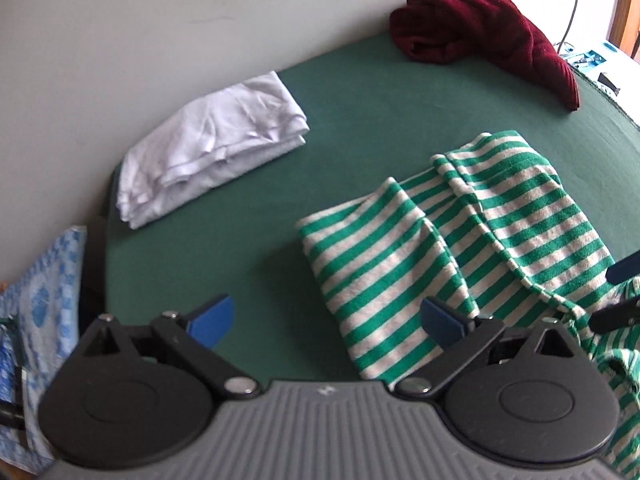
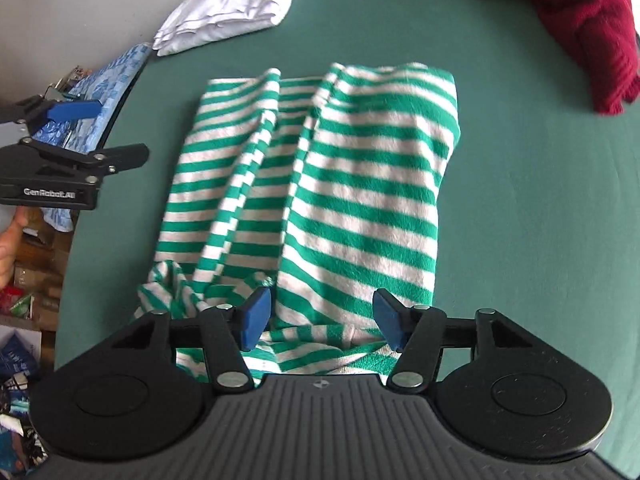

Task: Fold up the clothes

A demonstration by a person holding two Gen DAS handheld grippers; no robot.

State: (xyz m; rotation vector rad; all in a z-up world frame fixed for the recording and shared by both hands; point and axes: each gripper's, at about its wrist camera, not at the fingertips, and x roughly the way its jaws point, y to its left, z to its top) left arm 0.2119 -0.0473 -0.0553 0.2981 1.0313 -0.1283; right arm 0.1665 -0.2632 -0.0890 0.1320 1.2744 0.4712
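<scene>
A green-and-white striped garment (image 2: 320, 184) lies partly folded on the green table (image 2: 520, 200); it also shows in the left wrist view (image 1: 460, 248). My right gripper (image 2: 322, 318) is open, its blue pads (image 2: 256, 318) either side of the garment's near edge, holding nothing. My left gripper (image 1: 326, 320) is open and empty over bare table, just left of the garment. The left gripper also shows at the left edge of the right wrist view (image 2: 104, 132).
A folded white garment (image 1: 208, 144) lies at the far left of the table, against the wall. A crumpled dark red garment (image 1: 488, 36) lies at the far right. A blue patterned cloth (image 1: 40, 300) hangs off the left table edge. Clutter sits below the table (image 2: 20, 320).
</scene>
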